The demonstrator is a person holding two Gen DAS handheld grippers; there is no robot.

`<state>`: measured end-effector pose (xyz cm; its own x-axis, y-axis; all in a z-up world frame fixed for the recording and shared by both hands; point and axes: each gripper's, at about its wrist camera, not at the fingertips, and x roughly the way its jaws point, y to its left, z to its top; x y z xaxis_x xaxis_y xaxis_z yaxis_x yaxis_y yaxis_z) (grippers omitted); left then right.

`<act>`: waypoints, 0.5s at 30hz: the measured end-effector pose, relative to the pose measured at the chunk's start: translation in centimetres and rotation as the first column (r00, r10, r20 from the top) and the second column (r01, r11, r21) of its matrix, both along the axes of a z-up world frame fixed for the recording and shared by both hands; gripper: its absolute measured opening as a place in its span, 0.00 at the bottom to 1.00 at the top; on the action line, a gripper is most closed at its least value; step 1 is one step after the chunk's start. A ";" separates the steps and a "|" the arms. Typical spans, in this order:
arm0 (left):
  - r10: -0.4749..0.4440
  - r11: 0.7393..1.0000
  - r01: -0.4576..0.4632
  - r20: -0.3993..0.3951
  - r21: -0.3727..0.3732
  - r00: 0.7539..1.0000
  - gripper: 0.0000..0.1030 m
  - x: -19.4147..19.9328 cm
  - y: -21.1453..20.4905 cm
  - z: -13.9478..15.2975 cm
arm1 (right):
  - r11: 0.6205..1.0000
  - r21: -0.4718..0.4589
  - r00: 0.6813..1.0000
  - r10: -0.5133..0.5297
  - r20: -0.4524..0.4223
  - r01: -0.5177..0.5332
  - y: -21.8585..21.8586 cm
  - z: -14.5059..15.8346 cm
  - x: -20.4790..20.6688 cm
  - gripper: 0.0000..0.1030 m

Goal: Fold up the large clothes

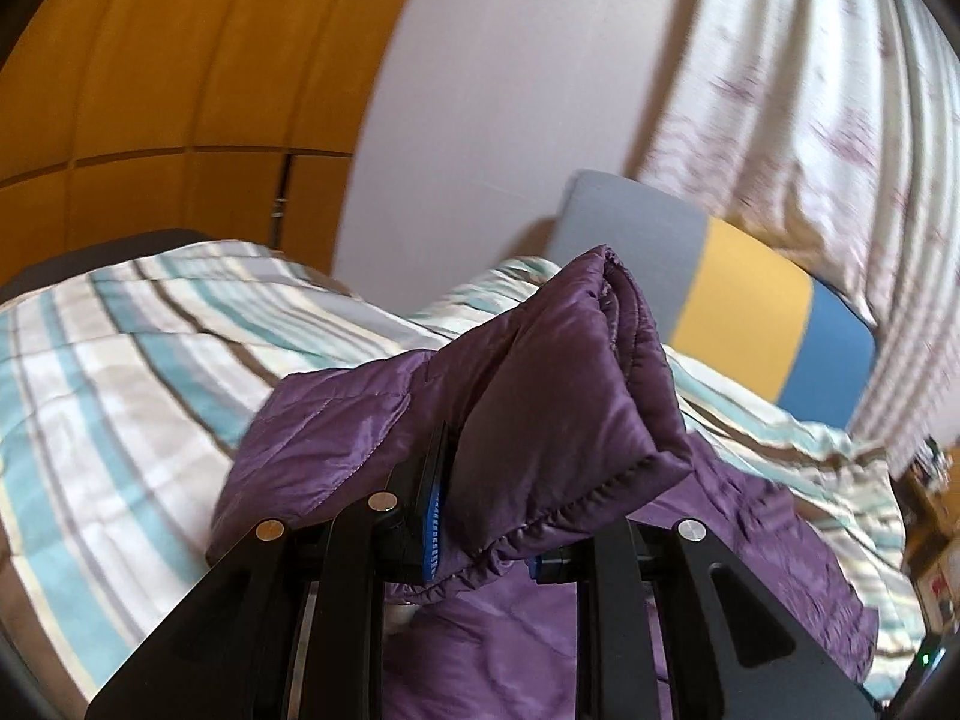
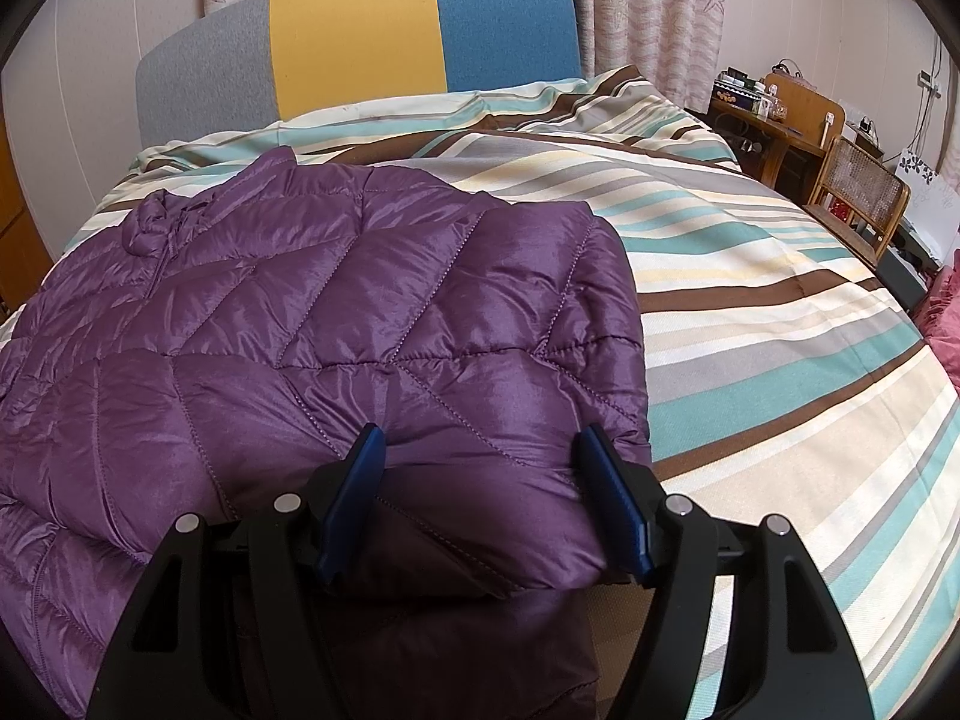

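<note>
A purple quilted puffer jacket [image 2: 336, 312] lies spread on the striped bed cover [image 2: 750, 312]. In the left wrist view my left gripper [image 1: 486, 516] is lifted above the bed and holds a folded part of the jacket, a sleeve or hem [image 1: 558, 384], which drapes over and between the fingers; the right finger is hidden by fabric. The rest of the jacket [image 1: 750, 552] lies below it. In the right wrist view my right gripper [image 2: 486, 498] is open, its blue pads either side of the jacket's near folded edge.
A headboard in grey, yellow and blue [image 2: 360, 42] stands at the far end of the bed, with curtains [image 2: 648, 18] behind. A wooden desk [image 2: 774, 120] and chair [image 2: 864, 198] stand to the right. Wooden wardrobe doors [image 1: 150, 90] are on the left.
</note>
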<state>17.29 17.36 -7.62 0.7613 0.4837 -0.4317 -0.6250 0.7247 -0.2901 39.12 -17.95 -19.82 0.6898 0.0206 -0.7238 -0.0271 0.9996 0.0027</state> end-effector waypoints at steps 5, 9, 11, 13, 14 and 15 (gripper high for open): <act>-0.087 0.996 0.088 -0.012 0.032 0.996 0.20 2.7 -3.3 0.1 | 1.000 0.001 1.000 0.000 0.000 0.000 0.0 0.0 0.0 0.66; -0.143 0.988 0.144 -0.032 0.055 0.989 0.20 4.3 -5.5 -0.2 | 1.000 0.005 1.000 0.002 0.000 -0.002 0.1 0.0 0.2 0.66; -0.175 0.982 0.178 -0.049 0.065 0.983 0.20 5.3 -6.9 -0.5 | 1.000 0.004 1.000 0.001 0.000 -0.001 0.1 0.0 0.1 0.66; -0.203 0.976 0.207 -0.063 0.068 0.977 0.20 5.9 -8.0 -0.9 | 1.000 0.003 1.000 0.001 0.000 -0.001 0.1 0.0 0.2 0.66; -0.224 0.971 0.230 -0.072 0.073 0.972 0.20 6.4 -8.8 -1.1 | 1.000 0.004 1.000 0.002 0.000 -0.002 0.1 0.0 0.2 0.66; -0.242 0.966 0.248 -0.082 0.077 0.967 0.20 6.8 -9.4 -1.2 | 1.000 0.004 1.000 0.001 0.000 -0.001 0.1 0.0 0.2 0.66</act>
<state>24.08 7.93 -8.87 0.8300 0.3242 -0.4538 -0.4423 0.8783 -0.1815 39.30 -17.88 -19.85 0.6898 0.0246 -0.7236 -0.0285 0.9996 0.0068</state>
